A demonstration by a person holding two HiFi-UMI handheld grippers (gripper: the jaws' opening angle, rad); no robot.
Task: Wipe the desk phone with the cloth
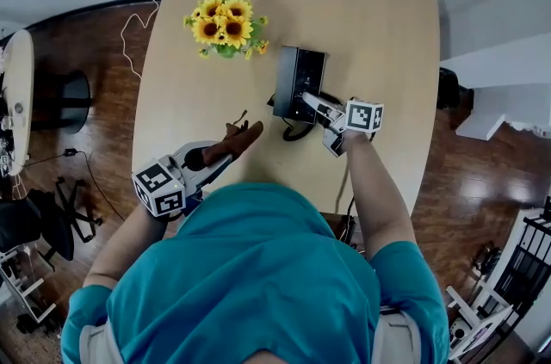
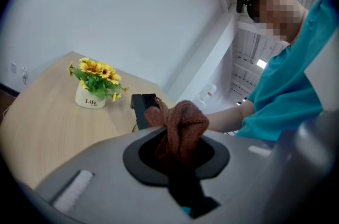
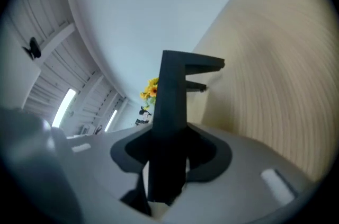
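Observation:
A black desk phone point(image 1: 297, 83) stands near the middle of the wooden table point(image 1: 379, 18). My right gripper point(image 1: 310, 104) reaches in from the right, and its jaws close on the phone's lower right side. In the right gripper view the black phone point(image 3: 172, 106) fills the gap between the jaws of that gripper point(image 3: 167, 175). My left gripper point(image 1: 211, 157) hovers by the near left table edge, shut on a bunched brown cloth point(image 1: 234, 141). The cloth point(image 2: 180, 125) sticks up out of the jaws point(image 2: 177, 164), apart from the phone point(image 2: 142, 109) beyond it.
A white pot of sunflowers point(image 1: 225, 25) stands behind and left of the phone. The phone's black cord point(image 1: 297, 131) loops on the table in front of it. A dark wooden floor surrounds the table, with a chair point(image 1: 52, 216) at the left.

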